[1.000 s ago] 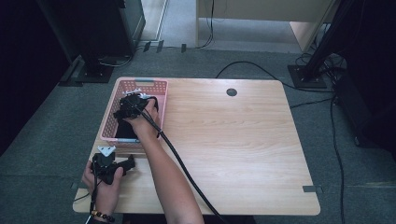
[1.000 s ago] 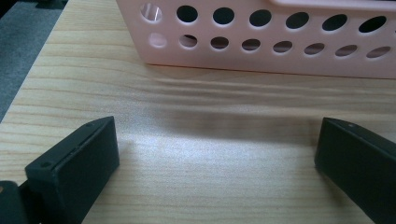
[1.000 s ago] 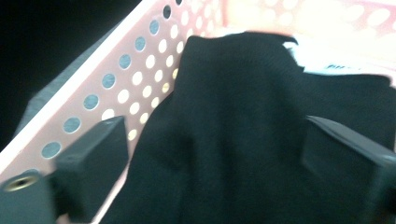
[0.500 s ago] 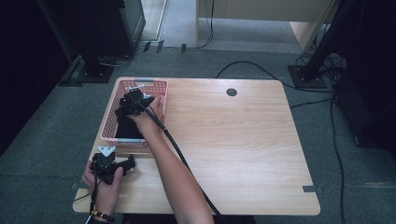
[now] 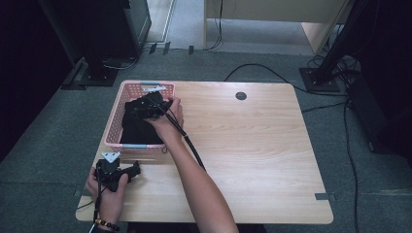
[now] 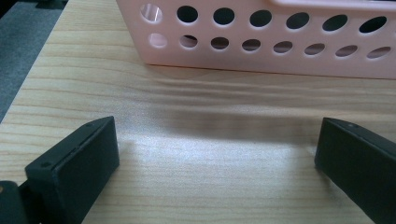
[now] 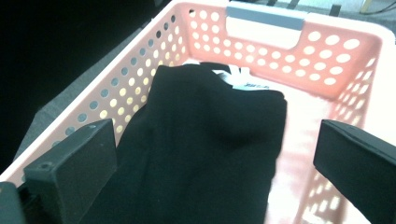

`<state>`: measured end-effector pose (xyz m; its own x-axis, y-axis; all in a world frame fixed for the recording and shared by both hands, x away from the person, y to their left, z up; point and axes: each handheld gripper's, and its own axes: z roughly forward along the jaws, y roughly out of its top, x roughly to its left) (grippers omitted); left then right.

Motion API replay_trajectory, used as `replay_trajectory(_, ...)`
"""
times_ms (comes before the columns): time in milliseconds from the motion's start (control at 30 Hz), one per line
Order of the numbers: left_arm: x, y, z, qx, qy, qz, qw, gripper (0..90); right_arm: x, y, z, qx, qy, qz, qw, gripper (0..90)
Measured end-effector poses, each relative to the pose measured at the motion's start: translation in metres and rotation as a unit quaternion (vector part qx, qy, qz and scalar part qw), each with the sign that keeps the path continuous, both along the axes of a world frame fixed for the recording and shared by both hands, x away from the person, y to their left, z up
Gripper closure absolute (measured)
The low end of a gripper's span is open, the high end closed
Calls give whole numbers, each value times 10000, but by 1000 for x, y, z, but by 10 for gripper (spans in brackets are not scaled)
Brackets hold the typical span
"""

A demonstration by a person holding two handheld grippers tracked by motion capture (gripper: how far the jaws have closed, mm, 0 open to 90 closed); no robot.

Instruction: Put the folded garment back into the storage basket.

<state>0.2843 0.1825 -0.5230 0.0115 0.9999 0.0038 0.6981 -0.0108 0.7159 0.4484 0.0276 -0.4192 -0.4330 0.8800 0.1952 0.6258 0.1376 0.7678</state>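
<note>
Nearest me, the left gripper (image 5: 132, 169) rests on the table's (image 5: 252, 160) front left corner, jaws wide apart with only bare wood between them, the basket's wall just ahead in its own view. Past it, the right gripper (image 5: 142, 108) hangs over the pink basket (image 5: 112, 127), jaws spread wide and holding nothing; the black cloth (image 7: 201, 149) lies folded inside, along the basket's left wall, a white label showing at its far end. To my eye the cloth is in place and released, so the putting-in looks done; all that seems left is to draw the right hand clear. The rest of the table is pale wood with a dark round cable port (image 5: 241, 96) near the far edge. Beyond, grey carpet, black cables (image 5: 350, 145) trailing on the right, dark stands, and a pale cabinet at the back.
</note>
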Motion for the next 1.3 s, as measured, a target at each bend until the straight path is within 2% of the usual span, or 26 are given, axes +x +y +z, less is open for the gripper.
replay_trajectory(100,0,0,0,0,0,0,10000,0,-3,-9,2,5,-80,-46,10000,0)
replay_trajectory(300,0,0,0,7,3,-3,10000,0,-9,-27,0,0,-84,-109,9999,0)
replay_trajectory(933,0,0,0,5,4,-3,10000,0,-19,-85,-16,104,-107,-405,9991,0)
replay_trajectory(1100,0,0,0,1,-1,2,10000,0,-24,-97,-21,143,-108,-368,9992,0)
replay_trajectory(1300,0,0,0,2,0,0,10000,0,-28,-109,-28,115,-112,-459,9988,0)
